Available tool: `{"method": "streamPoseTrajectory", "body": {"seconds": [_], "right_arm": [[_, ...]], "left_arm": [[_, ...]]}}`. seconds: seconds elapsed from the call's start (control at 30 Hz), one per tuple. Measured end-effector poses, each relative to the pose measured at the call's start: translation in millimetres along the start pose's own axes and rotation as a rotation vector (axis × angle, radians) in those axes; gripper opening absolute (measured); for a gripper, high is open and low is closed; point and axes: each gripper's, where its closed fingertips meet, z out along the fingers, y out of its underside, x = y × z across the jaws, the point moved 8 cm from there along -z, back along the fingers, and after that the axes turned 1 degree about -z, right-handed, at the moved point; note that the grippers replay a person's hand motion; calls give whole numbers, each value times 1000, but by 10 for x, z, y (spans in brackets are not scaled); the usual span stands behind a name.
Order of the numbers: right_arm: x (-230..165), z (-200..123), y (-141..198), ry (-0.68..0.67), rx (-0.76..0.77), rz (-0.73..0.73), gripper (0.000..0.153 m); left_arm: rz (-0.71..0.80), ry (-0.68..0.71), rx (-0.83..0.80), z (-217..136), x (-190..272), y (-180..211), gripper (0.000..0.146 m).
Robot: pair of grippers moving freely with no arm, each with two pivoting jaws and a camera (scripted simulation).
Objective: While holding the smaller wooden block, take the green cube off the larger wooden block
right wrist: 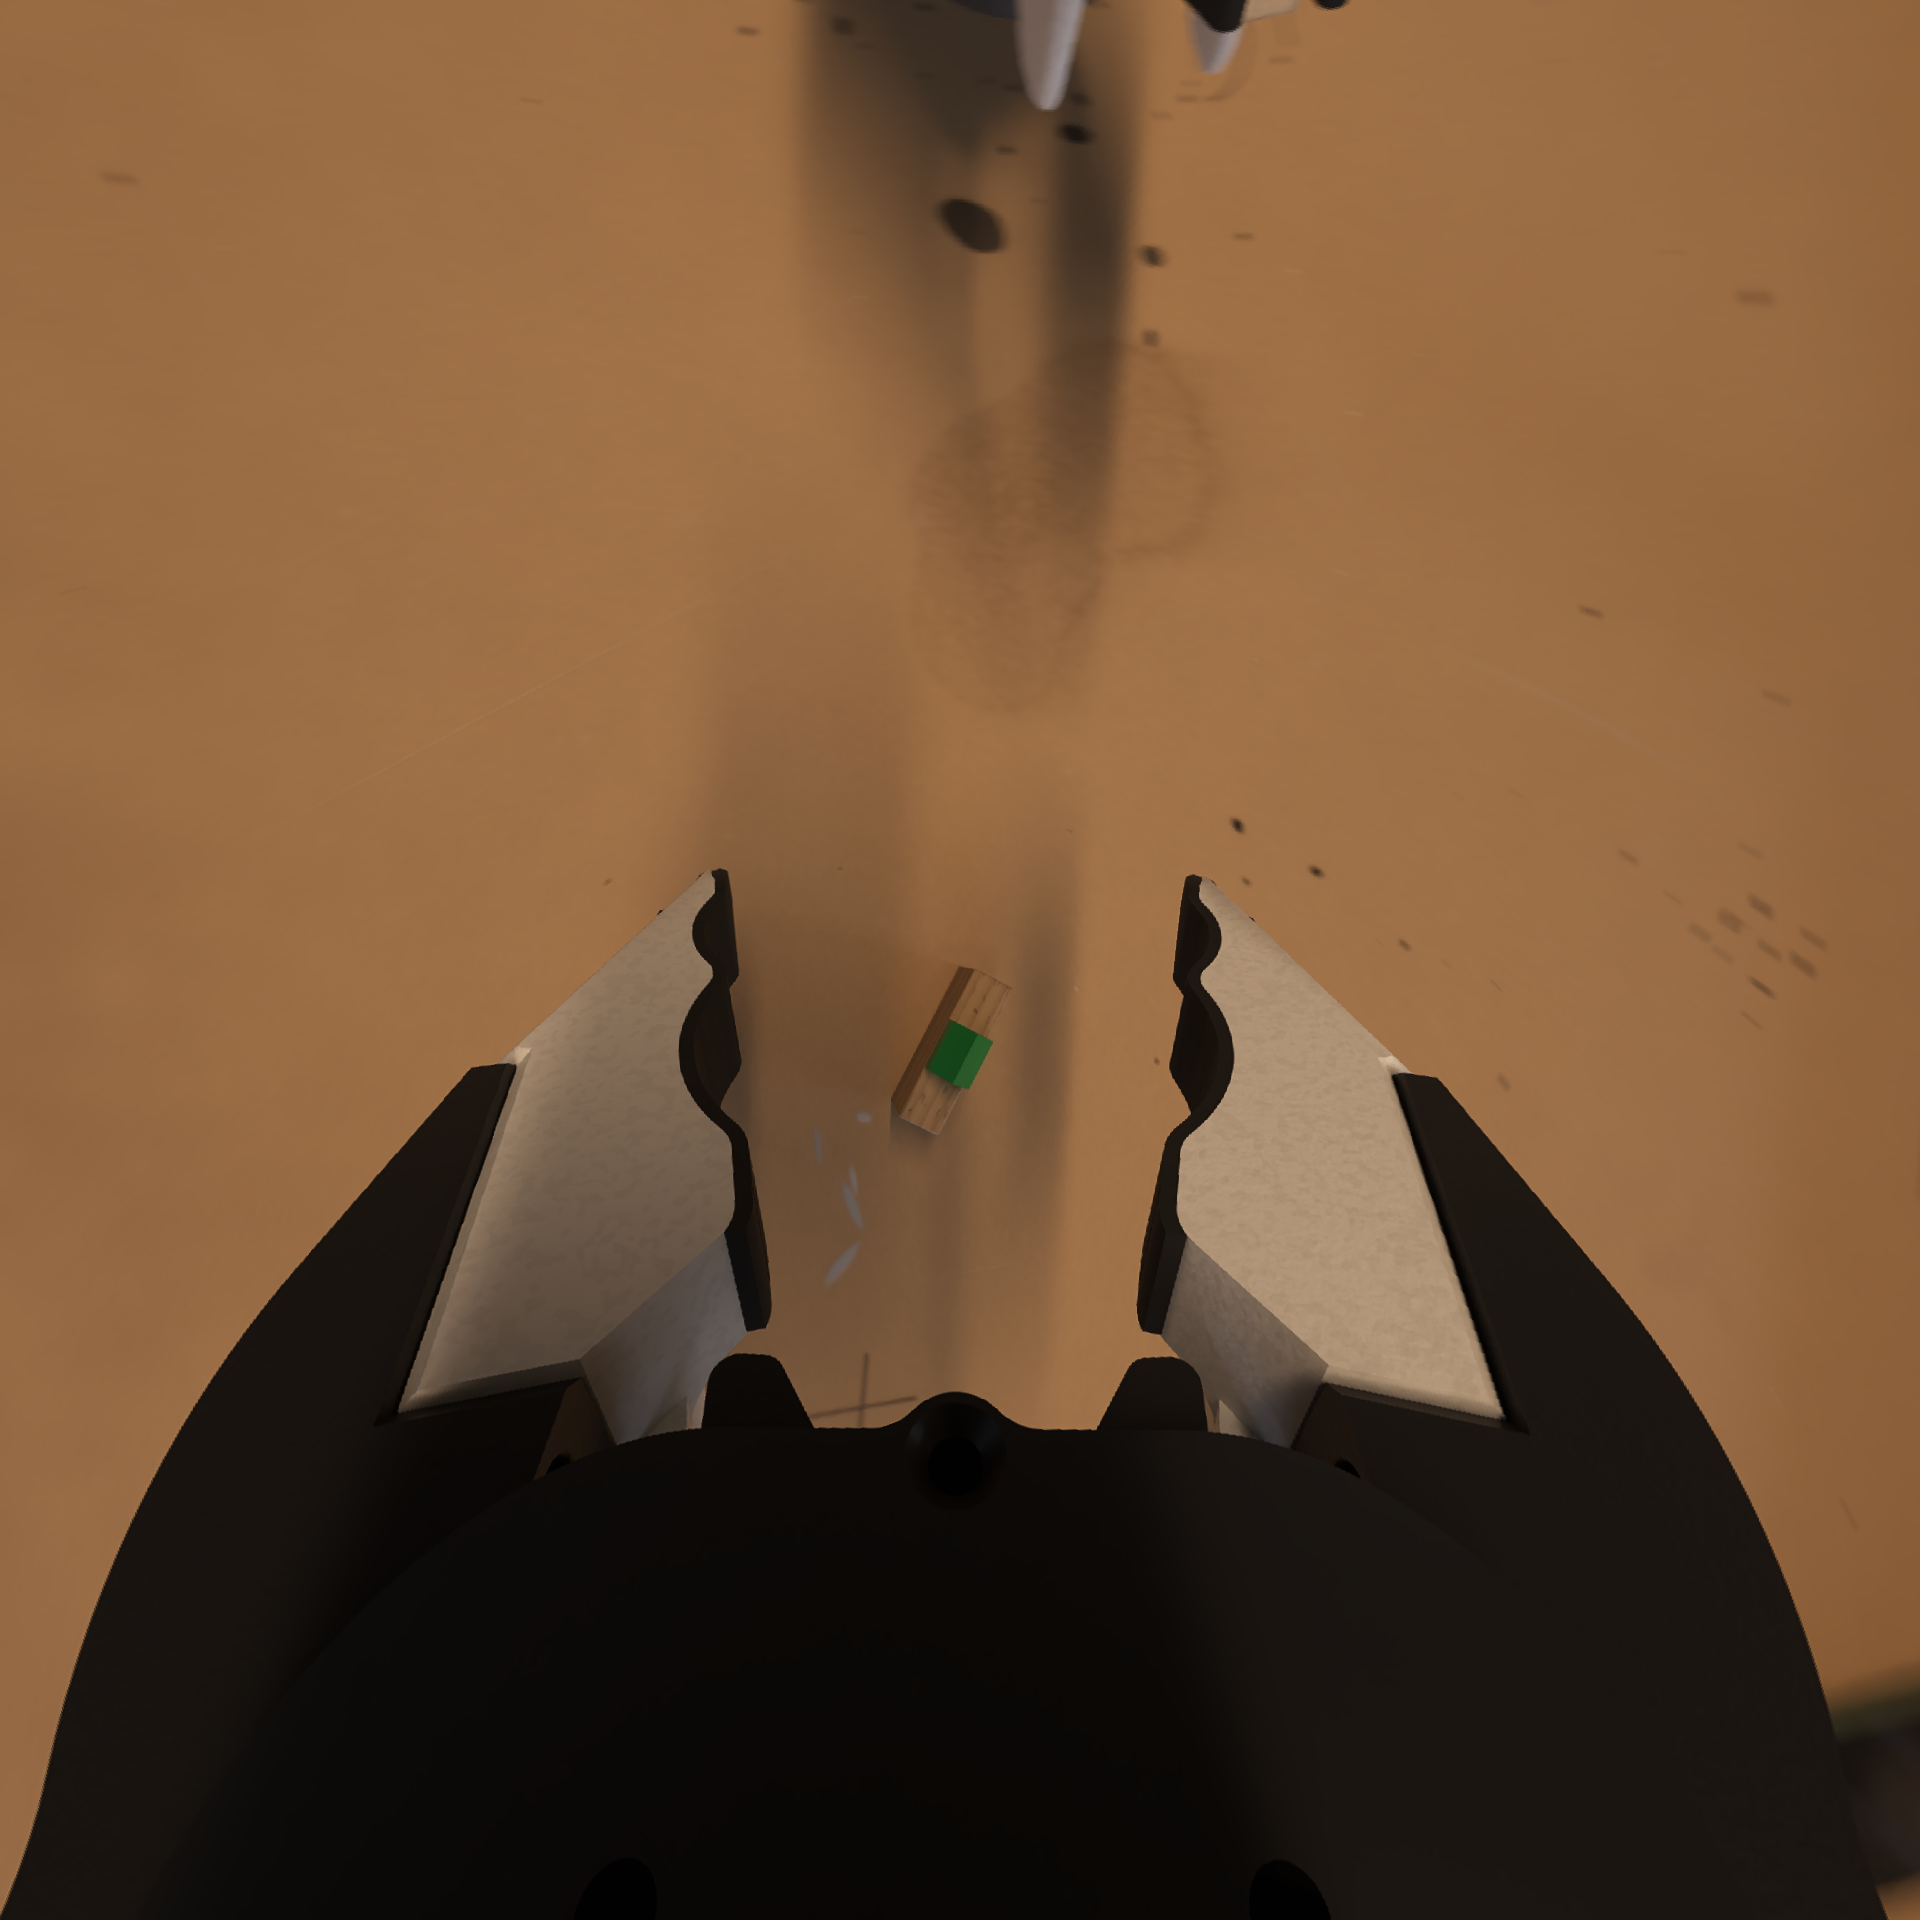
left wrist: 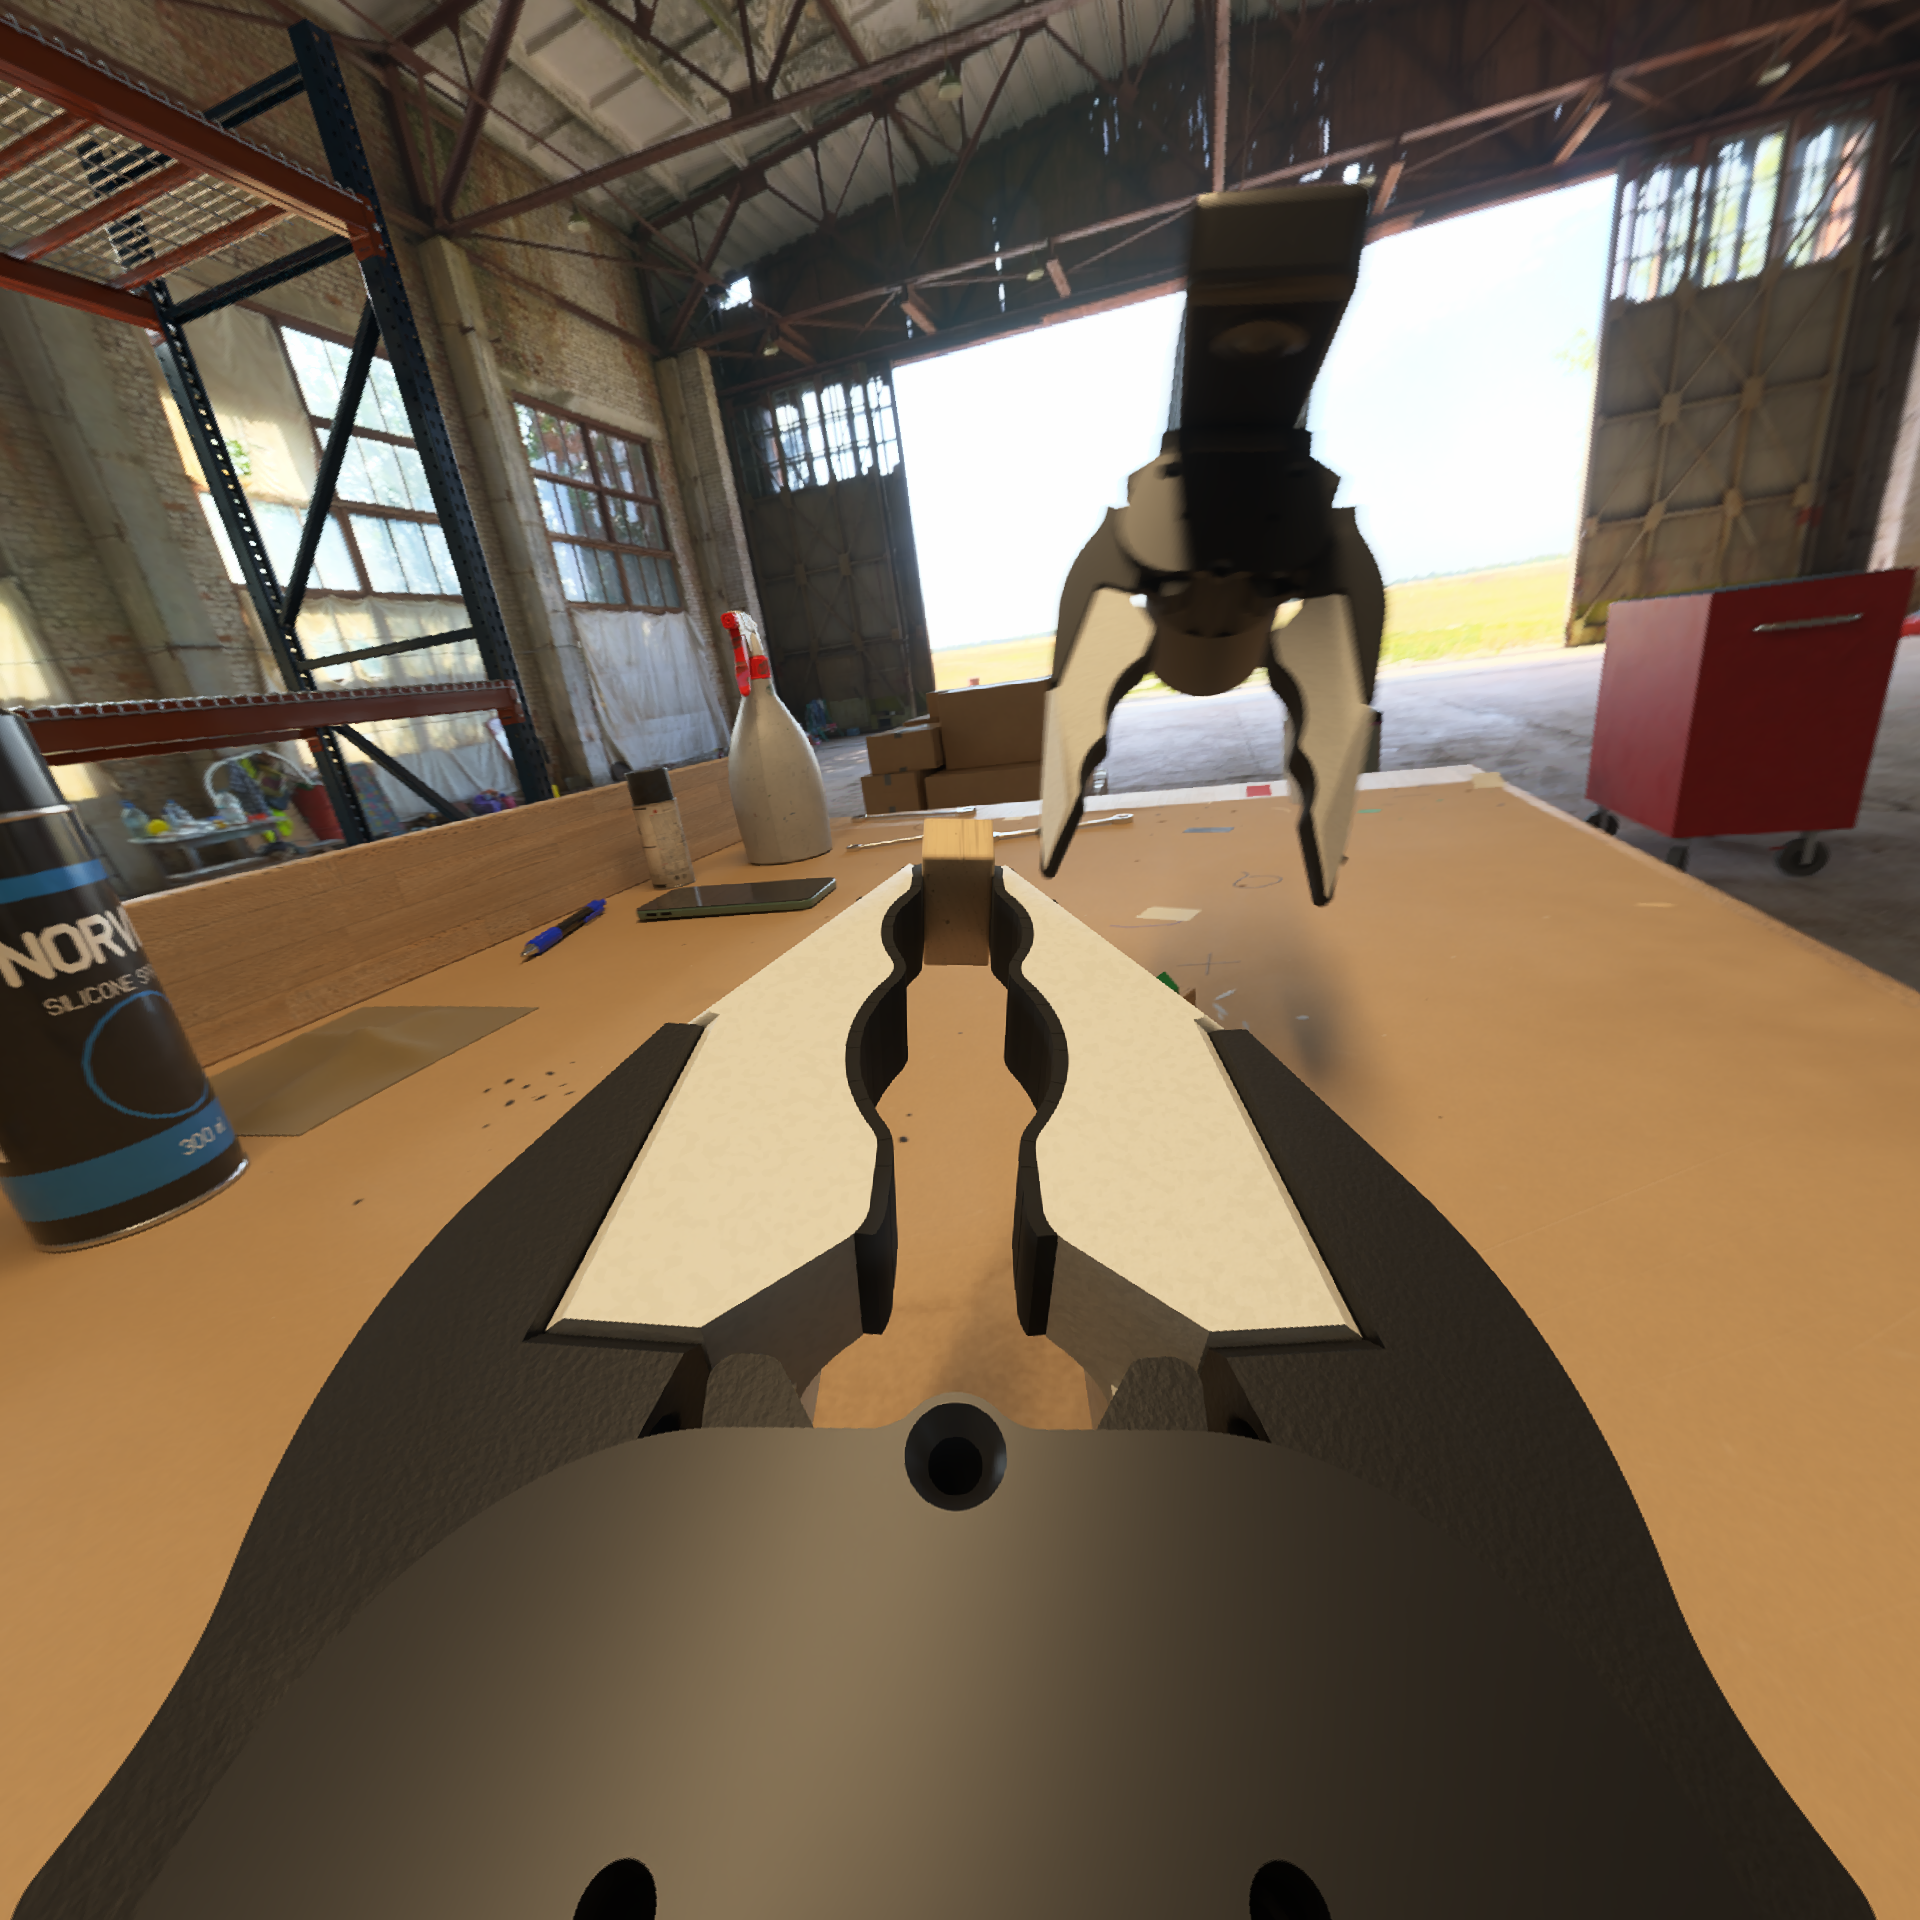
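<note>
My left gripper (left wrist: 956,878) is shut on the smaller wooden block (left wrist: 956,904), held upright between its tips above the brown table (left wrist: 1455,1143). My right gripper (right wrist: 956,883) is open and empty, pointing straight down high above the table; it also shows in the left wrist view (left wrist: 1184,883). Far below it, between its fingers, the larger wooden block (right wrist: 935,1107) lies flat with the green cube (right wrist: 958,1055) on its middle. A corner of the green cube (left wrist: 1166,979) peeks past my left gripper's right finger. The left gripper's fingertips (right wrist: 1044,62) show at the top edge.
On the left of the table stand a dark spray can (left wrist: 94,1039), a small can (left wrist: 660,826) and a white spray bottle (left wrist: 774,769). A phone (left wrist: 738,899), a blue pen (left wrist: 564,928) and a grey sheet (left wrist: 364,1060) lie by a wooden board (left wrist: 416,904). A red cabinet (left wrist: 1745,707) stands off the right edge.
</note>
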Motion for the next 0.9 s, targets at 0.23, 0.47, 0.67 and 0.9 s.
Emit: {"method": "streamPoseTrajectory", "body": {"seconds": [0.23, 0.47, 0.67, 0.9], "right_arm": [[706, 382, 15, -457, -163, -98, 85], [747, 726, 204, -608, -341, -154, 92], [574, 683, 278, -389, -212, -92, 87], [123, 442, 208, 52, -207, 311, 86]], "left_arm": [[-58, 65, 34, -26, -30, 4, 11], [-44, 100, 36, -41, -6, 10, 11], [-40, 97, 38, -53, -7, -1, 11], [-4, 89, 15, -27, 23, 14, 11]]}}
